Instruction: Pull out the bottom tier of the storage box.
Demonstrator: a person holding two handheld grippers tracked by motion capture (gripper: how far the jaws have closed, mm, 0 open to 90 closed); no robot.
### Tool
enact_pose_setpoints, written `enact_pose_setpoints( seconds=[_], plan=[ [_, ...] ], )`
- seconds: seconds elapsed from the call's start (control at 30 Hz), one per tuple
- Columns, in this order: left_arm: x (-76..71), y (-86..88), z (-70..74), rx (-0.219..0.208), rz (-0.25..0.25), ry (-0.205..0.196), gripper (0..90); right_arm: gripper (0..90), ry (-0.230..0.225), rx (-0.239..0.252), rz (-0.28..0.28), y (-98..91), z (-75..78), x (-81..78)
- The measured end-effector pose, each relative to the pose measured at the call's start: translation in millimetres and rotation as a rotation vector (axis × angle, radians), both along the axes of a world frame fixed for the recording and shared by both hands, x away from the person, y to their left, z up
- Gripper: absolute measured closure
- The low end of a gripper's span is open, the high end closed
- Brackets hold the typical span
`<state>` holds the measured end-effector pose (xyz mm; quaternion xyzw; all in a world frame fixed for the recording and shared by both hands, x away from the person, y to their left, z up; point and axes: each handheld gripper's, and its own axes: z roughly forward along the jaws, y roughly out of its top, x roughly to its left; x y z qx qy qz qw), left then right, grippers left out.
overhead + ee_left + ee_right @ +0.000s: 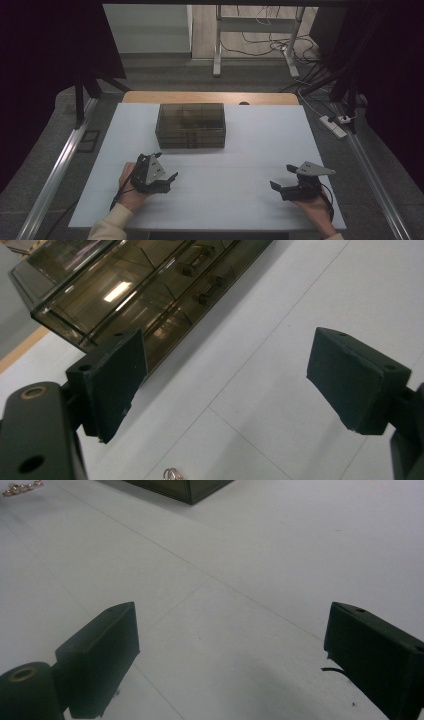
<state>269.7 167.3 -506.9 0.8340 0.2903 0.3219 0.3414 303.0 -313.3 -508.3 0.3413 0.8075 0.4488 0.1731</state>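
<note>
Both the left gripper (pixel 167 176) and the right gripper (pixel 281 178) have jaws wide apart, holding nothing; the smoky plastic drawer box (pixel 190 125) sits beyond the left jaws.

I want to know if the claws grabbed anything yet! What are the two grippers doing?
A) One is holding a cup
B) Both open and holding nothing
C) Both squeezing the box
B: the left gripper and right gripper rest apart on the white table, jaws spread wide, short of the smoky clear drawer box.
</note>
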Motion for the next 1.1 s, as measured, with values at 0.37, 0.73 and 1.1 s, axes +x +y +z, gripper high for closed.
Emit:
enact_pose_setpoints(
  seconds=[0.37, 0.73, 1.1],
  plan=[
    [0.0, -5.7, 1.2, 0.041, -0.007, -0.021, 16.6, 7.2, 0.003, 0.001, -0.004, -0.7, -0.2, 0.5],
    [-0.4, -9.4, 0.5, 0.076, -0.003, -0.041, 17.0, 7.2, 0.003, -0.003, -0.006, 0.0, -0.7, 0.8],
    [-0.3, -21.9, -1.4, 0.164, -0.01, -0.074, 17.7, 7.2, 0.006, -0.006, -0.004, 0.6, -1.5, 1.1]
  ],
)
